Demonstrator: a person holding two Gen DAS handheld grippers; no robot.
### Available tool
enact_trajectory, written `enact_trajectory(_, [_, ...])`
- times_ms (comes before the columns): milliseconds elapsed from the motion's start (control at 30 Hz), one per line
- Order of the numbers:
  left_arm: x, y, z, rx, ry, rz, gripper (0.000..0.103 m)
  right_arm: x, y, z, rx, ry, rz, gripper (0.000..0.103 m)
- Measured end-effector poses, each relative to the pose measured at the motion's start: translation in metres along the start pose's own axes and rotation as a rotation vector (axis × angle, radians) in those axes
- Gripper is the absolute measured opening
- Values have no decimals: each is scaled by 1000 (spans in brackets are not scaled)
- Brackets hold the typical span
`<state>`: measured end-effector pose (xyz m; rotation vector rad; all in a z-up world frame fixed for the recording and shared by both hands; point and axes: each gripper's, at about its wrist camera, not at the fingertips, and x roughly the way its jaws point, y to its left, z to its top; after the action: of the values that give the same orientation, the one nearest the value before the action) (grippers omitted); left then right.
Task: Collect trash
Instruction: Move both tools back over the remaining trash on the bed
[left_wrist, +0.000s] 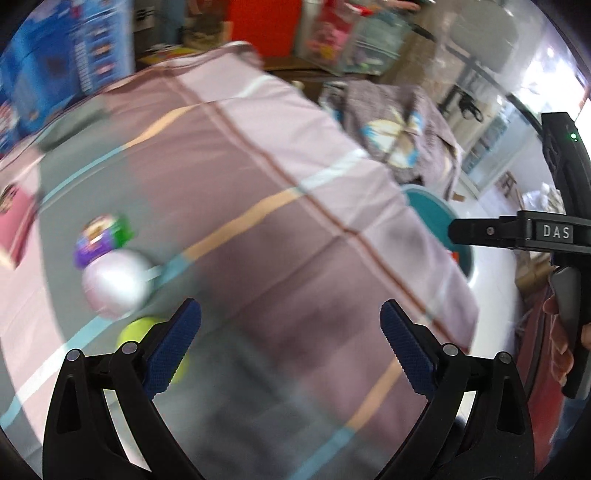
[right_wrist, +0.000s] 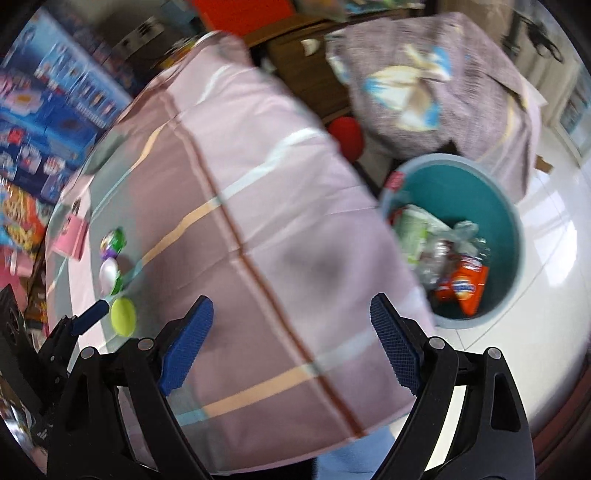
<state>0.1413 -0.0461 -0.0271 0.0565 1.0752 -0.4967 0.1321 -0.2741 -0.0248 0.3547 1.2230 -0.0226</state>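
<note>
A round table under a pink striped cloth (left_wrist: 280, 177) (right_wrist: 258, 192) fills both blurred views. On it lie a white round cup lid (left_wrist: 116, 282) (right_wrist: 109, 271), a green and purple snack pack (left_wrist: 101, 236) (right_wrist: 114, 242) and a yellow-green ball-like piece (left_wrist: 142, 330) (right_wrist: 123, 315). My left gripper (left_wrist: 290, 347) hangs open over the cloth with nothing between its blue pads, the yellow-green piece just beside its left finger. My right gripper (right_wrist: 291, 341) is also open and empty, above the table's edge. A teal bin (right_wrist: 513, 236) (left_wrist: 436, 218) on the floor holds wrappers and crushed plastic.
A pink box (left_wrist: 14, 229) (right_wrist: 72, 236) sits at the table's far left. Blue printed cartons (left_wrist: 55, 70) (right_wrist: 44, 122) stand behind. A patterned cloth heap (left_wrist: 402, 125) (right_wrist: 443, 85) lies past the table. The other gripper's black body (left_wrist: 554, 236) shows at the right of the left view.
</note>
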Motion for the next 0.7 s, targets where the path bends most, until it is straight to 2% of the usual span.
enact_trajectory(333, [-15, 105, -37, -137, 9, 106, 98, 36, 87, -3, -137, 82, 25, 83])
enact_trajectory(533, [-27, 157, -50, -197, 2, 129, 98, 70, 164, 3, -287, 159, 62, 83])
enact_trajectory(700, [-32, 184, -56, -216, -1, 135, 98, 100, 223, 11, -383, 204, 98, 83])
